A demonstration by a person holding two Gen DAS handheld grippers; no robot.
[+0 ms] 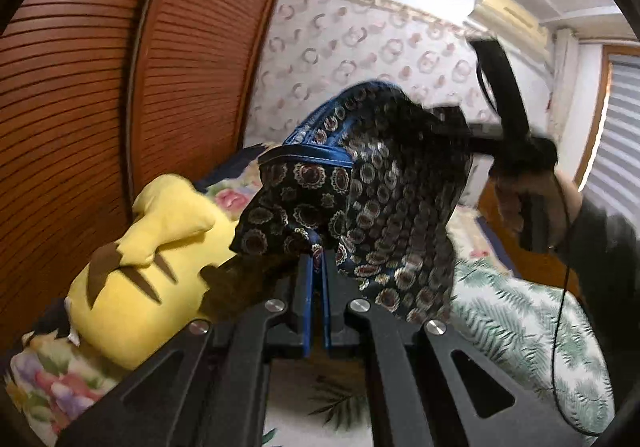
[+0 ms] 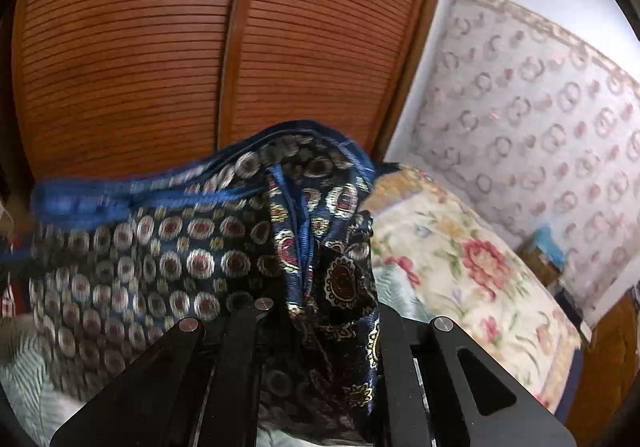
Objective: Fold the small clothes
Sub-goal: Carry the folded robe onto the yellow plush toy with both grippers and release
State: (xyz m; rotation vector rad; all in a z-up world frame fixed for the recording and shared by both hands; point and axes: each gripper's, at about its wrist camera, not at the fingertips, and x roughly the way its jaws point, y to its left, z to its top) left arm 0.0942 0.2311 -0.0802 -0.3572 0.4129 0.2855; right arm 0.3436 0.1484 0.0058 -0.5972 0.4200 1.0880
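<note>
A dark patterned pair of shorts (image 1: 380, 187) with a blue waistband (image 1: 316, 151) hangs in the air between both grippers. My left gripper (image 1: 317, 263) is shut on one bunched corner of it. In the left wrist view my right gripper (image 1: 460, 123) is blurred at the upper right, held by a hand (image 1: 520, 199), with its tips in the far side of the cloth. In the right wrist view the shorts (image 2: 180, 247) drape over my right gripper (image 2: 316, 287). It is shut on a fold by the waistband (image 2: 120, 191), and the cloth hides the fingertips.
A yellow plush toy (image 1: 160, 259) lies on the bed at the left, against brown louvred wardrobe doors (image 2: 160, 47). A floral blanket (image 2: 460, 267) and a palm-leaf sheet (image 1: 520, 319) cover the bed. An air conditioner (image 1: 508, 15) and window blinds (image 1: 616, 147) are at the right.
</note>
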